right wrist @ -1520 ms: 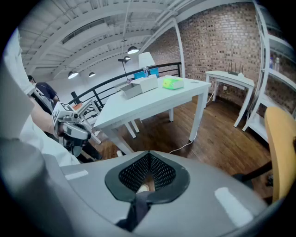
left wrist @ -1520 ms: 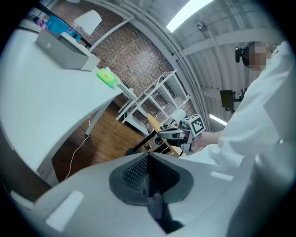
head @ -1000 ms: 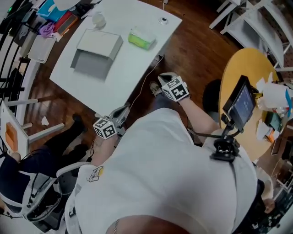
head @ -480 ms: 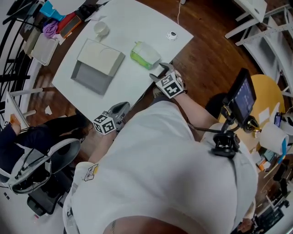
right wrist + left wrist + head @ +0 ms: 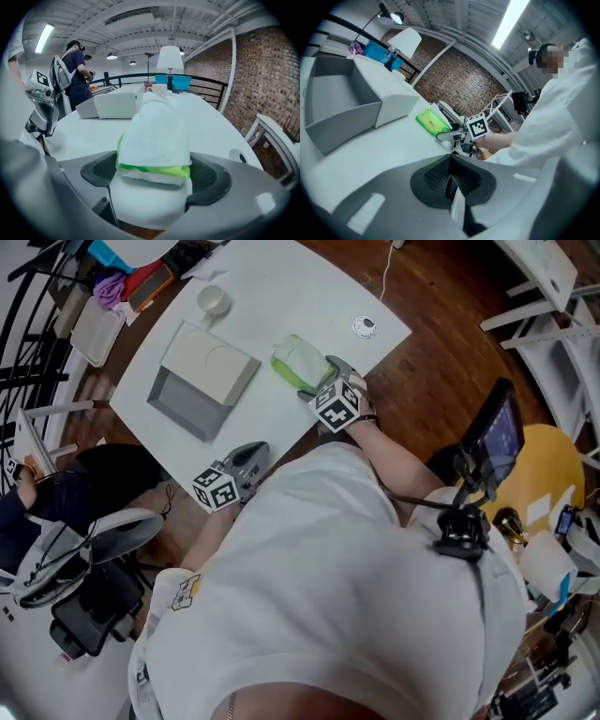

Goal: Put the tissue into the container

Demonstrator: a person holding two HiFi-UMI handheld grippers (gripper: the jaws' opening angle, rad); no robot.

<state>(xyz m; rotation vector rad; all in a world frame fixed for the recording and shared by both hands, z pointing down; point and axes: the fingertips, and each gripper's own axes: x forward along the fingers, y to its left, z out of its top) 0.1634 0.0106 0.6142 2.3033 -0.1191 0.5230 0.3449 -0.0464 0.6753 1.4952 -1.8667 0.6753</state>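
Observation:
A green-and-white tissue pack (image 5: 298, 360) lies on the white table (image 5: 281, 287), right of the grey container (image 5: 186, 397) with its white lid (image 5: 212, 360). My right gripper (image 5: 317, 379) has reached the pack; its jaws are opening, and the pack (image 5: 154, 136) sits between them with the pads standing wide on either side. My left gripper (image 5: 248, 457) hangs at the table's near edge, shut and empty. The left gripper view shows the container (image 5: 337, 101), the pack (image 5: 432, 123) and the right gripper beside it.
A white cup (image 5: 213, 301) and a round cable port (image 5: 364, 327) sit on the table. Clutter and a tray (image 5: 94, 329) lie off its far left corner. An office chair (image 5: 103, 540) stands at the left, a screen (image 5: 492, 442) and a yellow round table (image 5: 544, 465) at the right.
My right gripper moved from beyond the table's edge forward onto the table and now straddles the tissue pack, with its jaws spread. The left gripper stayed at the near edge.

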